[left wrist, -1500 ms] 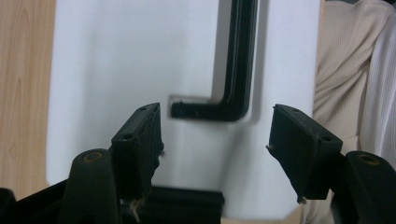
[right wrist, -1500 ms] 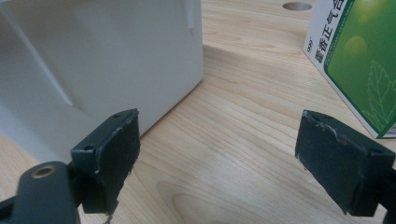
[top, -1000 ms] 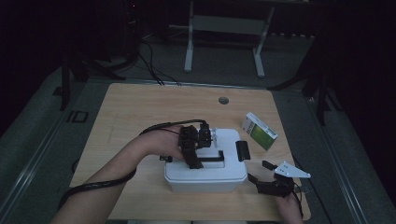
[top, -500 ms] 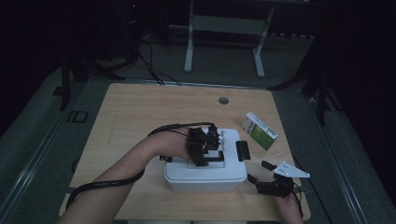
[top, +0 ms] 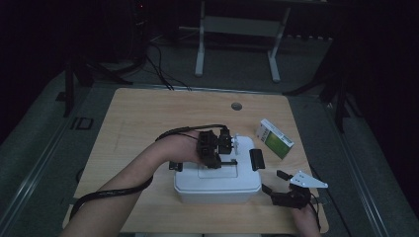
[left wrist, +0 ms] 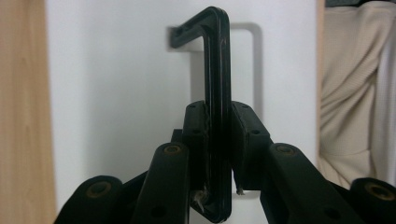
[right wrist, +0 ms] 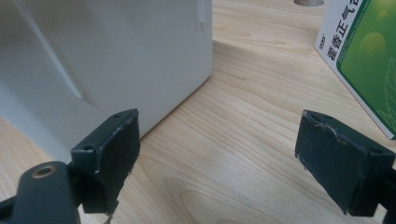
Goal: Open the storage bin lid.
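White lidded storage box, centre table: left gripper, jaws just closing, pinched its black lid handle for lifting; right gripper stood spread, empty, beside the box.

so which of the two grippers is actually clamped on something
The left gripper: its pads pinch the white box's black handle. The right gripper stands open over bare table.
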`<state>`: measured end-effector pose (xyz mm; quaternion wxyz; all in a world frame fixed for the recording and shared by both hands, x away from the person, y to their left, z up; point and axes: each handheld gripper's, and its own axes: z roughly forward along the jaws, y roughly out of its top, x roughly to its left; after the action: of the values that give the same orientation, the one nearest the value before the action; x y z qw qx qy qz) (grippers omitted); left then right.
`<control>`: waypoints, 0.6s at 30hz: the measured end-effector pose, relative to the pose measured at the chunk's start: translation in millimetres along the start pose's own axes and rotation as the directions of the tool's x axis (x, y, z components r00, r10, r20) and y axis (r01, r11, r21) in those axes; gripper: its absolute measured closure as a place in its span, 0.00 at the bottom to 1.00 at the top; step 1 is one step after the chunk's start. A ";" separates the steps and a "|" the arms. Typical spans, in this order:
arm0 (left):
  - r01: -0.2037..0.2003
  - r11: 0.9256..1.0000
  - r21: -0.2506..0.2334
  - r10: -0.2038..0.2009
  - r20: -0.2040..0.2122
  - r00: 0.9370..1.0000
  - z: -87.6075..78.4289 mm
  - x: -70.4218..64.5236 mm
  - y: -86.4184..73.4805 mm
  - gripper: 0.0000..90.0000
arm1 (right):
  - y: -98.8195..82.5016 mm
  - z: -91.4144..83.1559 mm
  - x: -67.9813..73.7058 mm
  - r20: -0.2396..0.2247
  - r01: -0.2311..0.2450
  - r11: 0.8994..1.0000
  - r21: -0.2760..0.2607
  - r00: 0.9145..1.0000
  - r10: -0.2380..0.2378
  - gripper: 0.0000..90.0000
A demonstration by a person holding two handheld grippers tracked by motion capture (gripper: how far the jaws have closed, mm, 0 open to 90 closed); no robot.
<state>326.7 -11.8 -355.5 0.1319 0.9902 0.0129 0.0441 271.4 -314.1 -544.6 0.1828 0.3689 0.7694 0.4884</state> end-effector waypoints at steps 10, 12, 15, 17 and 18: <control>-0.003 0.999 0.032 0.004 -0.044 0.999 0.5 7.8 3.1 0.88 | -0.1 -0.5 -0.9 -0.003 -0.006 1.000 0.000 1.000 0.006 0.15; -0.003 0.999 0.038 0.004 -0.037 0.999 0.5 9.9 4.1 0.91 | -0.2 -0.6 -0.9 -0.005 -0.006 1.000 -0.003 1.000 0.006 0.15; 0.009 0.999 0.053 -0.007 -0.033 0.999 -0.2 14.2 5.0 0.92 | -0.4 -0.7 -1.1 -0.004 -0.006 1.000 -0.001 1.000 0.006 0.15; 0.018 0.998 0.067 -0.017 -0.014 1.000 -0.6 16.8 5.5 0.92 | -0.3 -0.6 -0.9 -0.005 -0.007 1.000 0.001 1.000 0.007 0.15; 0.026 0.997 0.072 -0.025 -0.007 1.000 -0.5 17.5 5.8 0.93 | -0.3 -0.6 -0.9 -0.006 -0.007 1.000 0.001 1.000 0.007 0.15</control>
<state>344.2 -16.6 -352.0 0.0965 0.9939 0.0276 0.0450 271.5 -315.2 -544.7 0.1787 0.3704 0.7687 0.4898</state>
